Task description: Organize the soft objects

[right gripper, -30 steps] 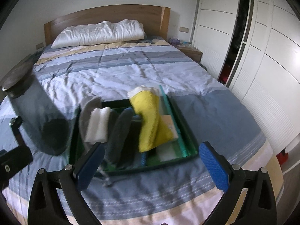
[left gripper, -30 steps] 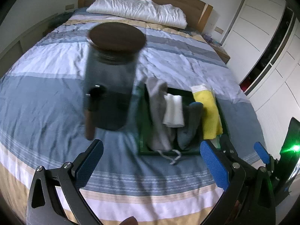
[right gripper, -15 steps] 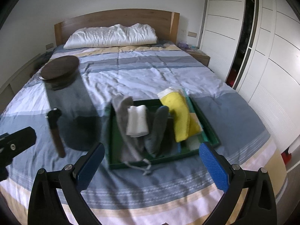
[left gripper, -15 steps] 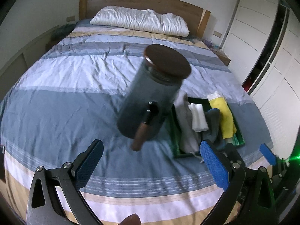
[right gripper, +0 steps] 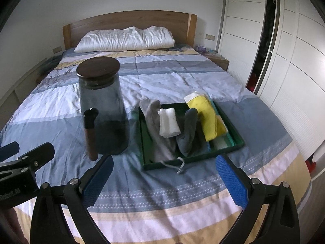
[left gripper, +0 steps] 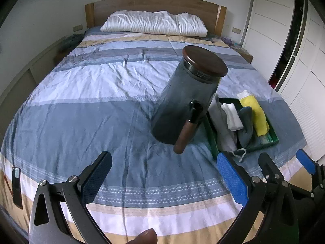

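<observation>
A green tray point(right gripper: 233, 145) lies on the bed near its foot. It holds a light grey cloth point(right gripper: 157, 126), a white roll point(right gripper: 168, 122), a dark grey cloth point(right gripper: 189, 132) and a yellow cloth point(right gripper: 206, 118). The tray also shows at the right of the left wrist view point(left gripper: 273, 141). A smoked glass jug point(right gripper: 103, 109) with a wooden lid and handle stands left of the tray, seen also in the left wrist view point(left gripper: 186, 101). My left gripper point(left gripper: 164, 178) is open and empty, near the bed's foot. My right gripper point(right gripper: 164, 180) is open and empty, in front of the tray.
The striped blue bedspread point(right gripper: 182, 77) covers the bed. A white pillow point(right gripper: 126, 38) lies against the wooden headboard. White wardrobe doors point(right gripper: 284, 61) run along the right. A bedside table point(right gripper: 218, 60) stands at the far right.
Both grippers have drawn back from the jug and tray, so these look smaller and farther. The left view has swung left. The jug and cloths lie as before.
</observation>
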Available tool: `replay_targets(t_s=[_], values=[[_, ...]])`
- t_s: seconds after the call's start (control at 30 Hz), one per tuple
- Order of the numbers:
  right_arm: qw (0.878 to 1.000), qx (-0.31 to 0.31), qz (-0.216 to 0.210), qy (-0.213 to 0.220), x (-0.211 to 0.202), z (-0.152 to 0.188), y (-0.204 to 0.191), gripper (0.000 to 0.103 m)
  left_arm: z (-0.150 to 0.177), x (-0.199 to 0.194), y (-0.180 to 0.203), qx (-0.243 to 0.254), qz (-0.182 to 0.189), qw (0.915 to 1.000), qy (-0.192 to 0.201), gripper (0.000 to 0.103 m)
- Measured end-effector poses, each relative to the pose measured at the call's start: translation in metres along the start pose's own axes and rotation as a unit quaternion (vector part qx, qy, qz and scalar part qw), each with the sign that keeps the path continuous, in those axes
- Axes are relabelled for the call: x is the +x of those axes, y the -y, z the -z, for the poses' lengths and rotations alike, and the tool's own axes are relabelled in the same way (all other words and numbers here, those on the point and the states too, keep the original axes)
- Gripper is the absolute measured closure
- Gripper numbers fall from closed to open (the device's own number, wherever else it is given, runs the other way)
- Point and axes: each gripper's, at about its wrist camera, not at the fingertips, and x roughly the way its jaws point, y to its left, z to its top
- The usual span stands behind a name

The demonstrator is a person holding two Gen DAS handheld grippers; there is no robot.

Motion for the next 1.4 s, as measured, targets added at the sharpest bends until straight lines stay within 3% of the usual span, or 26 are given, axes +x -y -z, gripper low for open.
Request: replay_targets(t_s=[0.97,1.4], values=[[1.0,0.003,0.01,0.003,-0.062,-0.001,-0.008,0.0,0.003,-0.049,-0.016,0.021,-0.007,0.9997,0.007,0.002],[0.999,0.0,0.032,-0.015,-0.117,-0.022,-0.012,0.0,0.005,-0.096,-0.021,0.058,-0.004,0.9983,0.002,0.002]])
